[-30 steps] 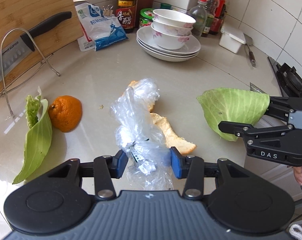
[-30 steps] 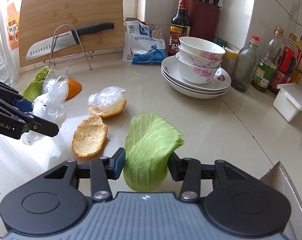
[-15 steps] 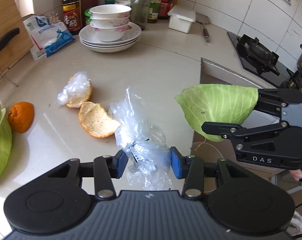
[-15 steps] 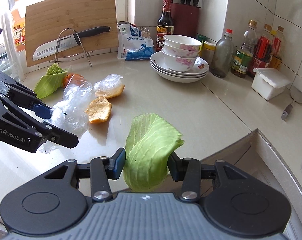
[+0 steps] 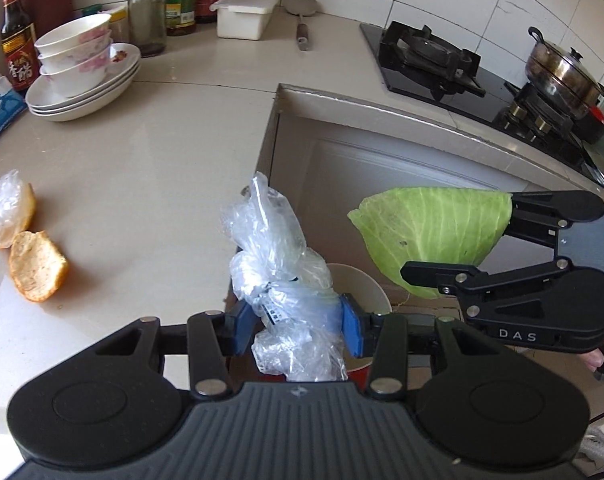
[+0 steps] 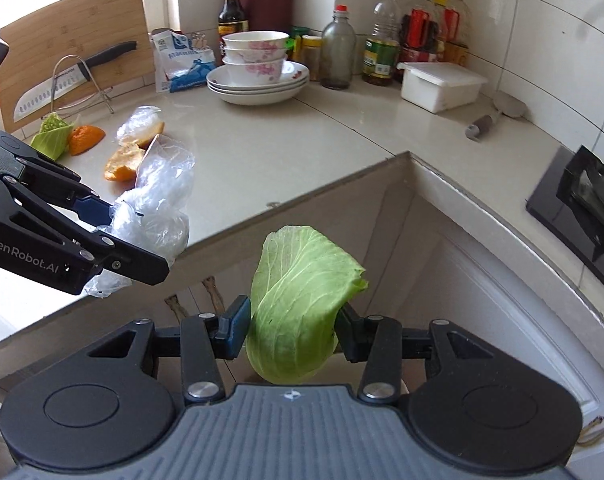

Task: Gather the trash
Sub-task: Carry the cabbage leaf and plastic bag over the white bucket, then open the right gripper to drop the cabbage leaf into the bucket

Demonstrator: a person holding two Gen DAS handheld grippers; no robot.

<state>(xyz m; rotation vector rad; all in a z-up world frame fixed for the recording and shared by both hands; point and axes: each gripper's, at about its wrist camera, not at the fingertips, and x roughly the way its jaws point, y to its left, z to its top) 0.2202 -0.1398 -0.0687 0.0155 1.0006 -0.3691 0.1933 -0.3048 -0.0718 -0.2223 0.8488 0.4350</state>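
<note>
The beige countertop (image 5: 150,168) is being seen from both wrist cameras, with its corner edge running above a pale cabinet door (image 5: 382,184). A black gas hob (image 5: 434,64) is being shown to the right, and a lidded steel pot (image 5: 562,72) is being carried on its far burner.

A crumpled clear plastic bag (image 5: 282,280) is being gripped between the blue pads of the left gripper (image 5: 292,326), whose jaws are being kept partly closed on it; a small printed label on the bag is too blurred to be read. The bag is being held off the counter's edge, above a red-and-white paper cup (image 5: 362,292) standing lower down. On the gripper's side, "GenRobot.AI" is being displayed in the right wrist view.

A green cabbage leaf (image 6: 298,312) is being pinched by the right gripper (image 6: 292,330), jaws partly closed on the leaf, beyond the counter edge and in front of the cabinet door. "DAS" is being shown on this gripper's body in the left wrist view.

Two orange peel pieces (image 5: 36,266), one partly wrapped in plastic film, are being left on the counter. Stacked floral bowls (image 5: 76,56) are being supported on plates. Chinese characters are being shown on a dark sauce bottle (image 5: 16,40), not legibly.
</note>
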